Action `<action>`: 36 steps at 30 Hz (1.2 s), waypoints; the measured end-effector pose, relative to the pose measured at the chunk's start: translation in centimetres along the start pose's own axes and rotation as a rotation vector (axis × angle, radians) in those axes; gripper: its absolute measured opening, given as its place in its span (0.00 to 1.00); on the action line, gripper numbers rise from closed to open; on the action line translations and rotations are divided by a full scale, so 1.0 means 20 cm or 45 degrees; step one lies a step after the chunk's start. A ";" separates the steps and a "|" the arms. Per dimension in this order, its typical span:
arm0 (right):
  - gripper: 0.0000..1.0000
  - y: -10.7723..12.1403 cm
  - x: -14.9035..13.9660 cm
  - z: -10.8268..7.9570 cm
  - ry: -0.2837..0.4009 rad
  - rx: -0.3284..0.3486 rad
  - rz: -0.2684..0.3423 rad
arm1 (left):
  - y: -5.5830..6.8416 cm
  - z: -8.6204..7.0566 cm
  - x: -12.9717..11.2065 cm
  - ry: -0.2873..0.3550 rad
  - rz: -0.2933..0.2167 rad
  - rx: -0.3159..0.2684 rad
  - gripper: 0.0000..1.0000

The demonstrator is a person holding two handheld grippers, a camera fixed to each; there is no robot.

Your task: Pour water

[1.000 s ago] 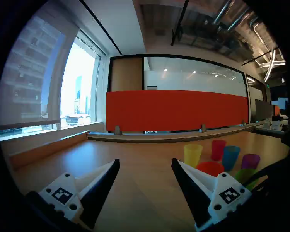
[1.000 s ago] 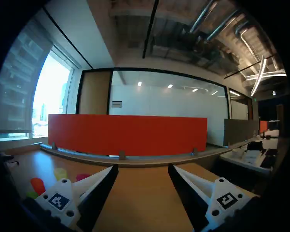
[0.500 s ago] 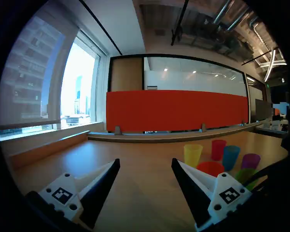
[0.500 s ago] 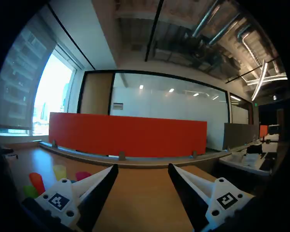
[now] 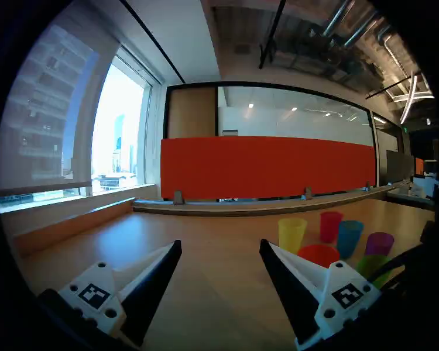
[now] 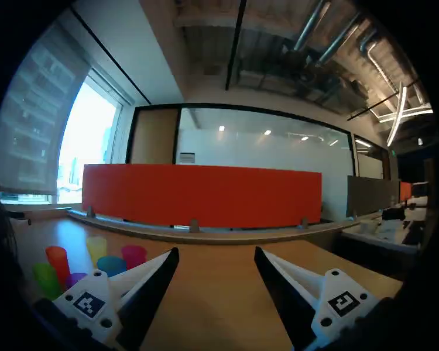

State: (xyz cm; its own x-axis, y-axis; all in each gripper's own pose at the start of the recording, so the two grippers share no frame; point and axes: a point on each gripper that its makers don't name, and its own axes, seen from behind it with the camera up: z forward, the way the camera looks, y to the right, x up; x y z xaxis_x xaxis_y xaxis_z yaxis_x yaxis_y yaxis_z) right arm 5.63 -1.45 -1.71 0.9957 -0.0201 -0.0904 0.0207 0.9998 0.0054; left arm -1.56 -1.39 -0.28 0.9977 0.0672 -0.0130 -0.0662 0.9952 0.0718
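Note:
Several coloured plastic cups stand grouped on the wooden table. In the left gripper view they are right of centre: a yellow cup [image 5: 291,233], a red cup [image 5: 330,226], a blue cup [image 5: 349,238], a purple cup [image 5: 379,243], an orange cup [image 5: 318,254] and a green cup [image 5: 372,265]. My left gripper [image 5: 219,257] is open, empty, just left of them. In the right gripper view the cups sit at lower left: orange [image 6: 58,262], green [image 6: 45,279], yellow [image 6: 96,248], blue [image 6: 112,265], pink [image 6: 133,255]. My right gripper [image 6: 215,263] is open and empty, right of the cups.
An orange divider panel [image 5: 266,167] runs along the table's far edge [image 5: 249,206]. A large window [image 5: 117,140] and a wooden sill [image 5: 67,222] lie to the left. Desks with equipment [image 6: 389,225] stand at the right.
The right gripper view has swung and dipped, bringing more of the cups into sight at lower left. The left gripper has stayed still.

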 end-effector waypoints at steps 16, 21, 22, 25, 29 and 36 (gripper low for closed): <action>1.00 0.06 -0.17 0.02 -0.043 0.013 0.073 | 0.00 0.00 0.00 0.000 0.001 0.000 0.99; 1.00 0.06 -0.20 0.03 -0.053 0.017 0.073 | 0.00 0.00 0.00 0.000 0.001 0.000 0.99; 1.00 0.06 -0.20 0.03 -0.053 0.016 0.072 | 0.00 0.00 0.00 0.000 0.001 0.000 0.99; 1.00 0.06 -0.21 0.03 -0.058 0.013 0.070 | 0.00 0.00 0.00 0.000 0.001 0.000 0.99; 1.00 0.06 -0.22 0.03 -0.071 0.014 0.066 | 0.00 0.00 0.00 0.000 0.000 0.000 0.99; 1.00 0.04 -0.26 0.03 -0.094 0.017 0.046 | 0.00 0.00 0.00 0.000 0.001 0.000 0.99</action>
State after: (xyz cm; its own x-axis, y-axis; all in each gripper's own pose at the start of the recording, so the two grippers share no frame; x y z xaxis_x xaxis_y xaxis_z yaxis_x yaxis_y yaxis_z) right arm 0.53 -0.53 -0.58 0.9998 0.0148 -0.0163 -0.0144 0.9997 0.0203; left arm -1.60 -1.39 -0.27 0.9976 0.0677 -0.0131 -0.0666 0.9952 0.0718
